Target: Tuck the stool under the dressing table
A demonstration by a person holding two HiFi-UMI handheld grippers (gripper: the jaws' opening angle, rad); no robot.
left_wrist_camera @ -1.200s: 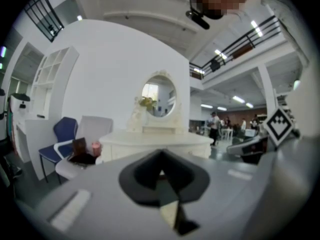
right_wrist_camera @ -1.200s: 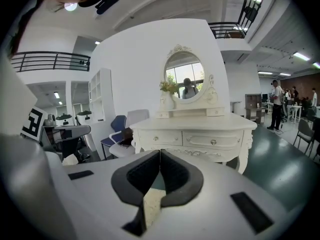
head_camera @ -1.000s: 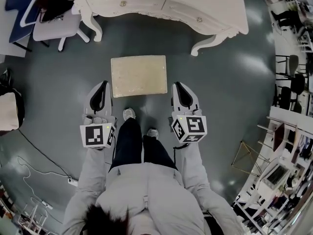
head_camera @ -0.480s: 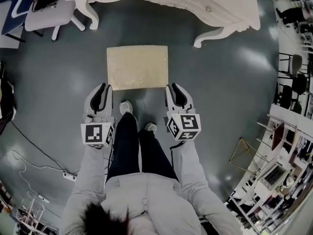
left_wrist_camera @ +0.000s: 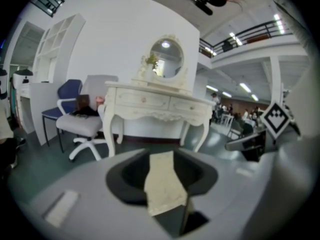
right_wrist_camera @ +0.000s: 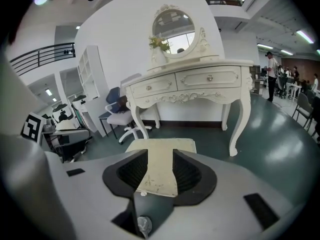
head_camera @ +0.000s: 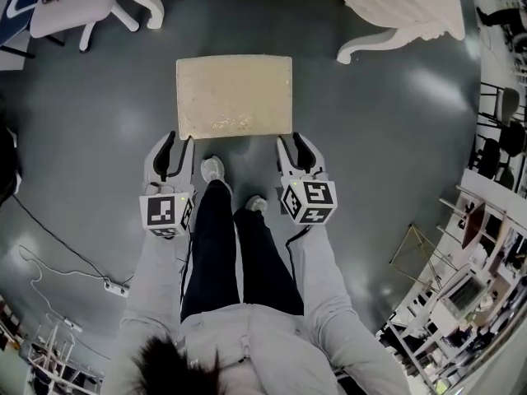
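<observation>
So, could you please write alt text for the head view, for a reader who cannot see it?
From above, a standing person points the left gripper and right gripper, jaws apart, at the near corners of a cream stool on grey floor. The white dressing table stands beyond it.

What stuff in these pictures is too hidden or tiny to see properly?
- Stool legs: in the head view, the cream seat covers them.
- Dressing table: in the head view, the top edge cuts most of it off.
- Left gripper and right gripper: both gripper views show the seat between the jaws, but whether they squeeze it is unclear.
- People: in the right gripper view, too small.
</observation>
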